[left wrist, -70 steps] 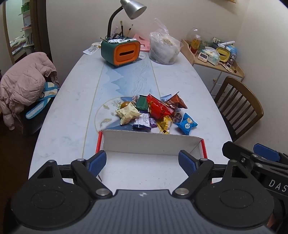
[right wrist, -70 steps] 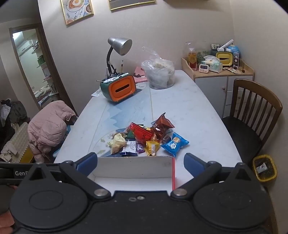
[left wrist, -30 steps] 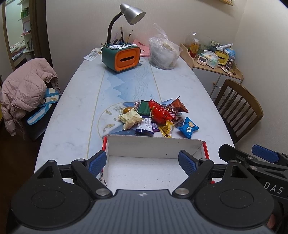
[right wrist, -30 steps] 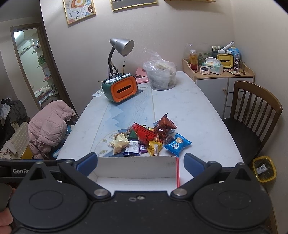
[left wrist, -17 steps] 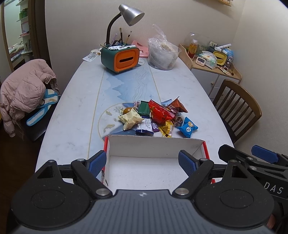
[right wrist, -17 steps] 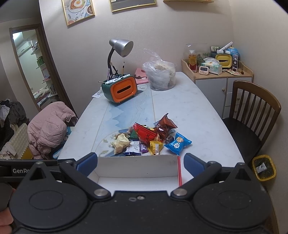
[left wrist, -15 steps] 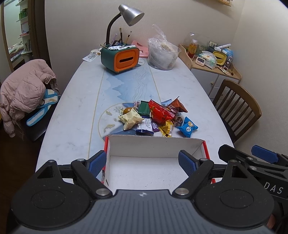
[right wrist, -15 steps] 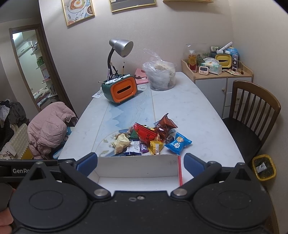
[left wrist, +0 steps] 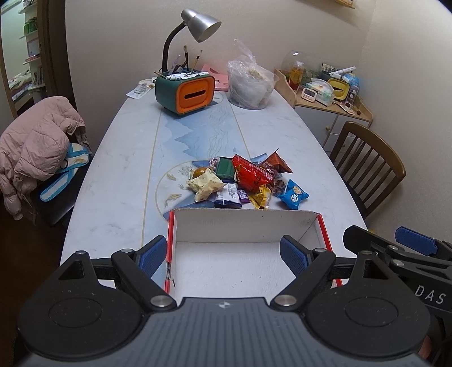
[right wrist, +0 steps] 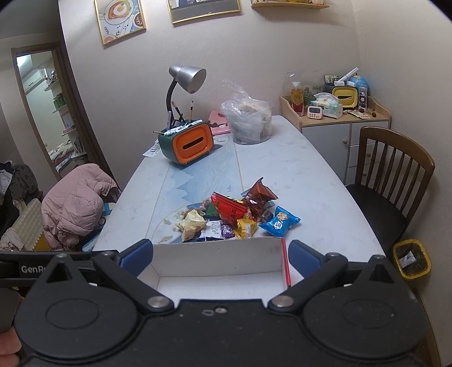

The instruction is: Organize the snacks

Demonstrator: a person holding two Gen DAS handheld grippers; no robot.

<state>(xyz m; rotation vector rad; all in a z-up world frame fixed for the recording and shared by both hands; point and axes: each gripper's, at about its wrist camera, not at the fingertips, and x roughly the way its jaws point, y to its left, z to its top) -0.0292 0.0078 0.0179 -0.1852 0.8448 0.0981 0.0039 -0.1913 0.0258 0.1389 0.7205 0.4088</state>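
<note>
A pile of snack packets (left wrist: pixel 243 180) (right wrist: pixel 231 214) lies mid-table: a red bag (left wrist: pixel 250 172), a blue packet (left wrist: pixel 293 194), a pale yellow one (left wrist: pixel 204 185). Just in front of it stands an empty white box with red edges (left wrist: pixel 243 223) (right wrist: pixel 217 258). My left gripper (left wrist: pixel 223 255) hovers open over the box's near part, nothing between its blue-padded fingers. My right gripper (right wrist: pixel 220 258) is open too, above the same box; in the left wrist view it shows at the right edge (left wrist: pixel 395 248).
Far end of the table (left wrist: pixel 118 169) holds a green-orange tissue box (left wrist: pixel 183 94) with a desk lamp (left wrist: pixel 197 22) and a plastic bag (left wrist: pixel 250 87). A wooden chair (right wrist: pixel 389 175) stands right, a pink jacket (left wrist: pixel 34 141) on a chair left. A side cabinet (right wrist: pixel 336 127) stands right.
Both grippers have drawn back and risen slightly, so the box and snack pile sit a bit farther out in view. Nothing was picked up.
</note>
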